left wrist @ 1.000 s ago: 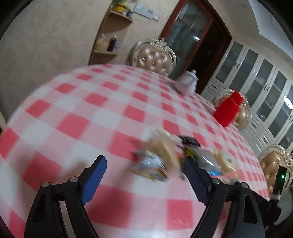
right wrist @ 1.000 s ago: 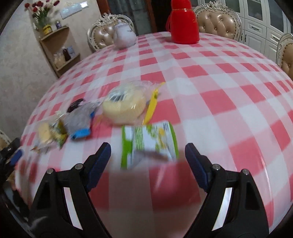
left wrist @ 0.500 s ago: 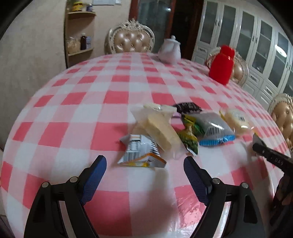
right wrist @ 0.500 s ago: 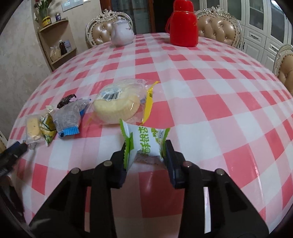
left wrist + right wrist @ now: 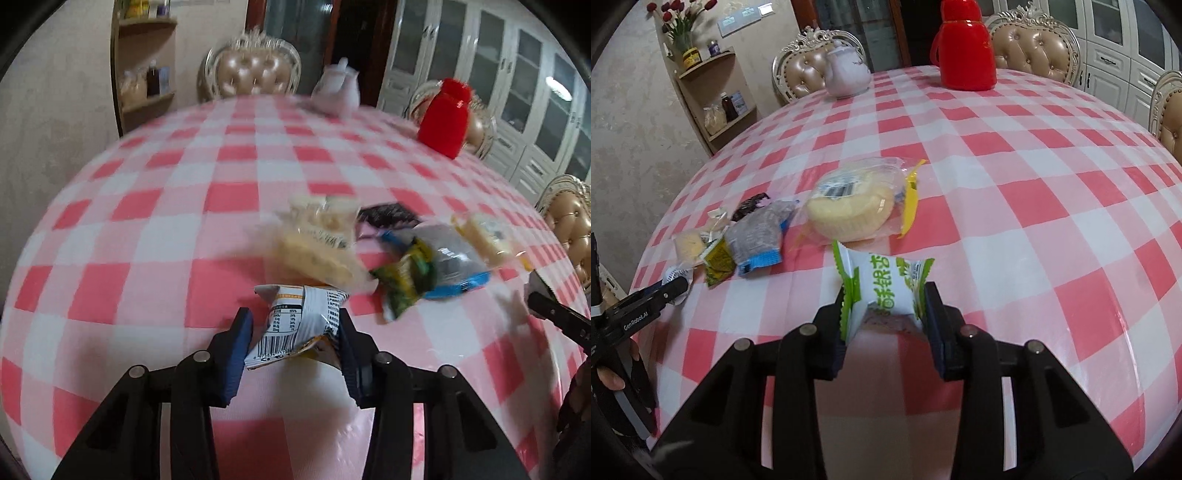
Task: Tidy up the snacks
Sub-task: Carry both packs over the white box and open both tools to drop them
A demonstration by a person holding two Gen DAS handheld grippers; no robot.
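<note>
Where jaws gaped before, left hand-held gripper (image 5: 295, 332) just closing around barcode snack packet (image 5: 301, 325).

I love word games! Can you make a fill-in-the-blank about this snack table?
1. The right gripper squeezes a white and ____ packet.
2. The teapot beside the red flask is ____.
3. The tablecloth has red and white ____.

Missing words: green; white; checks

left gripper (image 5: 293, 334) just closing on white-orange snack packet (image 5: 301, 325); checked table (image 5: 147, 236)
</note>
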